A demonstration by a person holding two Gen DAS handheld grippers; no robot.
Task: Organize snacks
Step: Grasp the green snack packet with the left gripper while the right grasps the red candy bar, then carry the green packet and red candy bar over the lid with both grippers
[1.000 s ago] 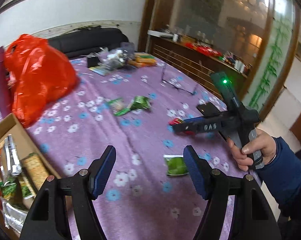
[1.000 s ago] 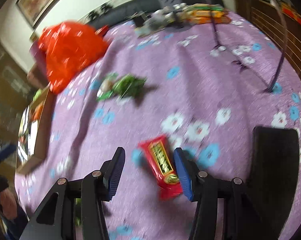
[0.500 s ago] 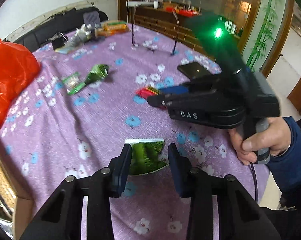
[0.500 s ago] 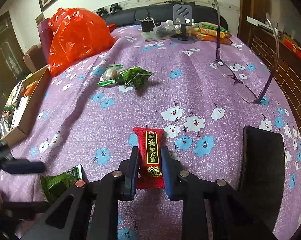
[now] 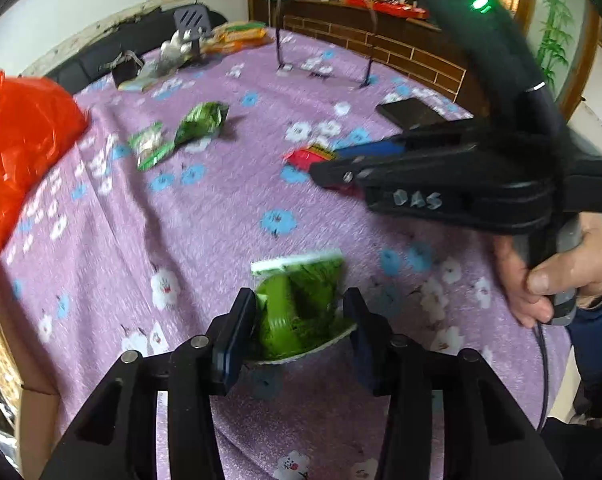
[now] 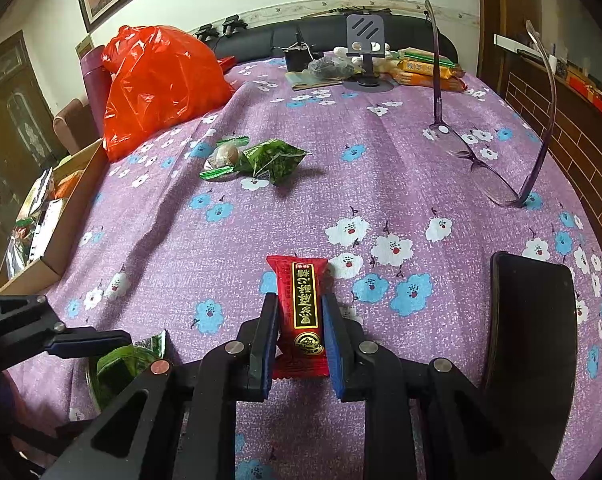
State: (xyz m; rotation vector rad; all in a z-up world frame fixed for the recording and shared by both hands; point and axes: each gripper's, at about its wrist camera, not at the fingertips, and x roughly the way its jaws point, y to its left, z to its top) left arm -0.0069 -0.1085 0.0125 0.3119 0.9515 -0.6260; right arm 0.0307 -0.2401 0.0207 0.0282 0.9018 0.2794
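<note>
- Right tongs (image 6: 299, 332) are pressed onto a red snack bar (image 6: 301, 308), pinching its sides; it lies on the purple flowered worktop (image 6: 381, 168)
- Left tongs (image 5: 299, 320) have just eased slightly wider; a green snack packet (image 5: 301, 304) sits crumpled between their pads, touching both
- Two more green packets (image 6: 257, 158) lie well ahead of the right tongs; a cardboard box (image 6: 57, 232) of snacks sits far to their left

Black claw (image 6: 299, 334) frames, blue pads (image 6: 333, 344), silver screws — "DAS" marking, navy sleeve (image 5: 597, 320).

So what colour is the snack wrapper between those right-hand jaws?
Red wrapper, with a black and gold label; clearest in the right wrist view.
</note>
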